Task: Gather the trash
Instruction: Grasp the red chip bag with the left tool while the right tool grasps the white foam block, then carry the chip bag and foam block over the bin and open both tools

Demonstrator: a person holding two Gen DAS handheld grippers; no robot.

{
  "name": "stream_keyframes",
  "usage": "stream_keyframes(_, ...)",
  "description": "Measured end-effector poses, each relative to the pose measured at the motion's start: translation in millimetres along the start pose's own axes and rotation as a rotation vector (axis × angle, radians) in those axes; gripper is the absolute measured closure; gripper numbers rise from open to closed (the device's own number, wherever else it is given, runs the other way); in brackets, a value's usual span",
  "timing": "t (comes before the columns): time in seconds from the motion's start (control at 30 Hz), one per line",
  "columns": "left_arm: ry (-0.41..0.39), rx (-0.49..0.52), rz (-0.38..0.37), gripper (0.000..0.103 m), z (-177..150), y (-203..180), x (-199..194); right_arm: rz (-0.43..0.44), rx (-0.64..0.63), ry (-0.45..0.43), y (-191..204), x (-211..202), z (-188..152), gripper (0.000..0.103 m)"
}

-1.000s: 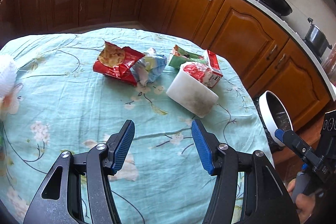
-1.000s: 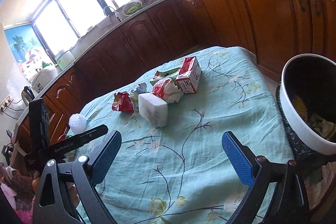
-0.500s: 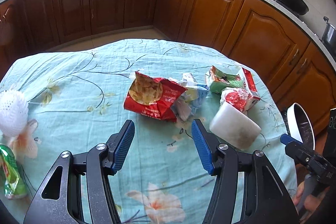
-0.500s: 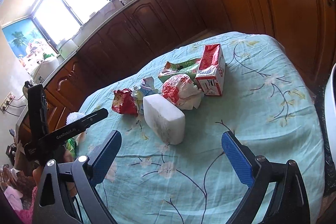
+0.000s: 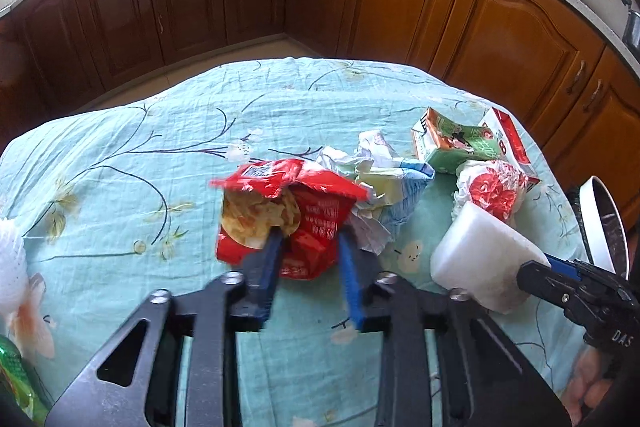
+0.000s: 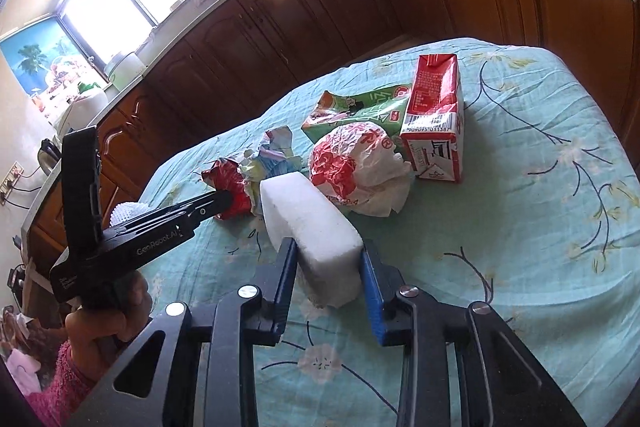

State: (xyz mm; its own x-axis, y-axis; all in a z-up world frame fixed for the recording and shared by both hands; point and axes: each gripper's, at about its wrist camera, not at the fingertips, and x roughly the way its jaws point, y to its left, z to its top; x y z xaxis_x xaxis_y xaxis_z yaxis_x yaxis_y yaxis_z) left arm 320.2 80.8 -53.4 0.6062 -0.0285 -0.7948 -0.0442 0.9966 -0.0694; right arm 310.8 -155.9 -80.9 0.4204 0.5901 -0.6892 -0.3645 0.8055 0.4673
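Trash: red chip bag half hidden between closing left gripper pads; foam block between closing right gripper pads.

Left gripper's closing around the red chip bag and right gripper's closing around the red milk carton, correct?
Not quite. The left gripper is closing around the red chip bag, but the right gripper is closing around the white foam block, not the red milk carton, which lies untouched farther back. The right wrist view shows this.

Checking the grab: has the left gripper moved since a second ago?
Yes. The left gripper came forward to the red crinkled chip bag, away from the table's near edge, jaws closing around it.
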Motion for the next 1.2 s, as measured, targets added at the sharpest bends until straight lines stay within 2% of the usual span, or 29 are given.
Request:
stream_keyframes(0.2, -0.021, 0.0, -0.02, 0.09, -10.3, -0.3, -11.1, 0.019, 0.02, -0.035, -3.5, -21.8, -13.1, 0.073)
stream_keyframes(0.47, -0.072, -0.033, -0.14, 0.098, -31.7, -12.9, -61.4, 0.018, 0.03, -0.111, -5.8, -68.5, -32.4, 0.073)
stream_keyframes(0.77, -0.087, 0.033, -0.257, 0.099, -51.4, -63.8, -92.1, -0.055, 0.035, -0.198, -14.3, -119.6, -49.9, 0.073)
stream_keyframes(1.2, -0.077, 0.163, -0.388, 0.099, -59.2, -146.8, -105.8, -0.168, 0.121, -0.292, -61.6, -186.8, -73.9, 0.073)
